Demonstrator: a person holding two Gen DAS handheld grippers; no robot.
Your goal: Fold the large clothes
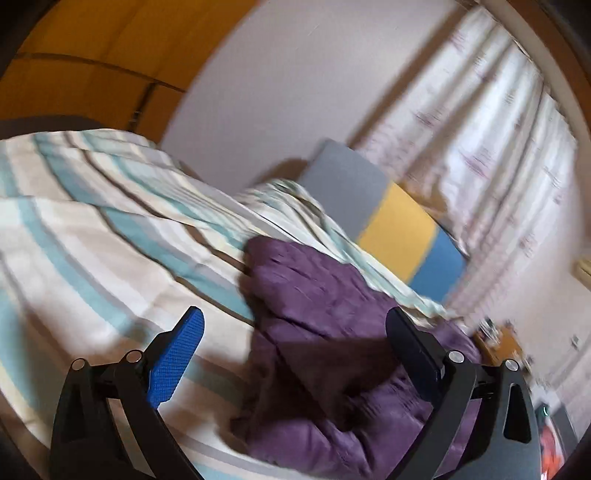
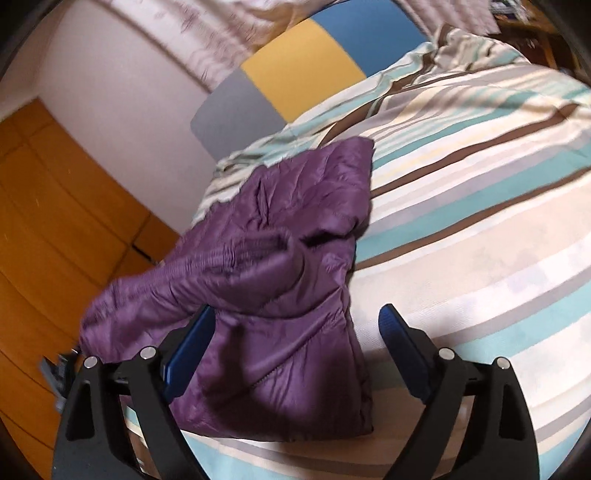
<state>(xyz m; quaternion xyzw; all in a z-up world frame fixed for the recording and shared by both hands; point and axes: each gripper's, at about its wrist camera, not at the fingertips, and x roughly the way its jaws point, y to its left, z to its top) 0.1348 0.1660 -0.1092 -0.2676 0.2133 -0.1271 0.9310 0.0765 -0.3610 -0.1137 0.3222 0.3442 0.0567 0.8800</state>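
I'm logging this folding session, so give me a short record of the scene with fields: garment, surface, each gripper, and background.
garment: purple puffer jacket, bunched, one sleeve hanging over the bed's edge
surface: striped bedspread
left gripper: open, over the jacket, holding nothing
right gripper: open, over the jacket's near part, holding nothing
background: grey, yellow and blue headboard, curtains

Quilted purple puffer jacket [image 2: 266, 280]: 1 | bed with striped teal, cream and brown cover [image 2: 480, 221]: 1 | headboard panels: 3, namely grey [image 2: 236, 114], yellow [image 2: 299, 62], blue [image 2: 369, 29] | patterned white curtain [image 1: 498, 122]: 1 | orange wooden wardrobe [image 2: 55, 206]: 1 | blue-padded fingers [image 1: 177, 358]: 2 per view
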